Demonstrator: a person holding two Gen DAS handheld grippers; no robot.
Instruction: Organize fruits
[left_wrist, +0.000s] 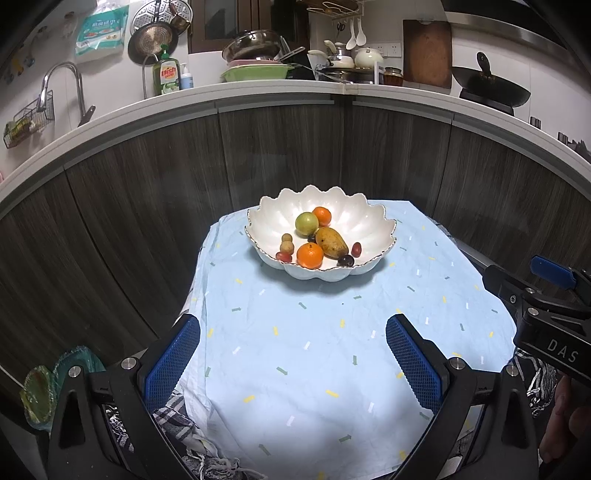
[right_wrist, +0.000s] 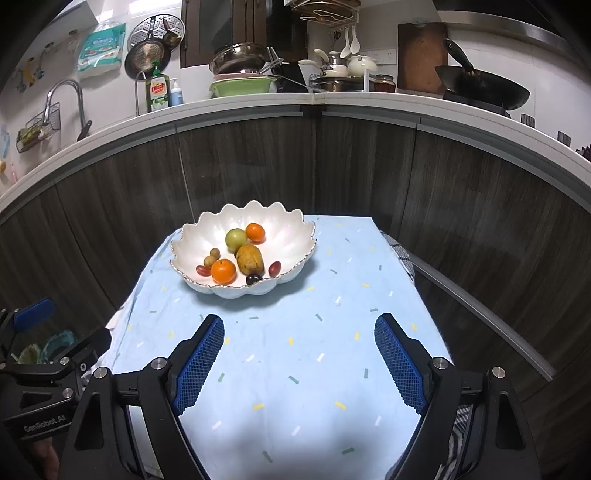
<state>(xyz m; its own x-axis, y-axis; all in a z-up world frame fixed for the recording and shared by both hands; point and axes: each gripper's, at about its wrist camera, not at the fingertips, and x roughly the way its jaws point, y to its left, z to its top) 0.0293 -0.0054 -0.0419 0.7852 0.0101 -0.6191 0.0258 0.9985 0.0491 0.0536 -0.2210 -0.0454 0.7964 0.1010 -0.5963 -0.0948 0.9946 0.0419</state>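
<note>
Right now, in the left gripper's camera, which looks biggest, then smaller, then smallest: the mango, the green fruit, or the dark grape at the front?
1. mango, the biggest.
2. green fruit, a bit smaller, though it sits farther back.
3. dark grape, clearly the smallest.

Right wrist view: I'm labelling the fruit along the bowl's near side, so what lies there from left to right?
Small red fruit → front orange → dark plum → red oval fruit, all inside the white scalloped bowl.
</note>
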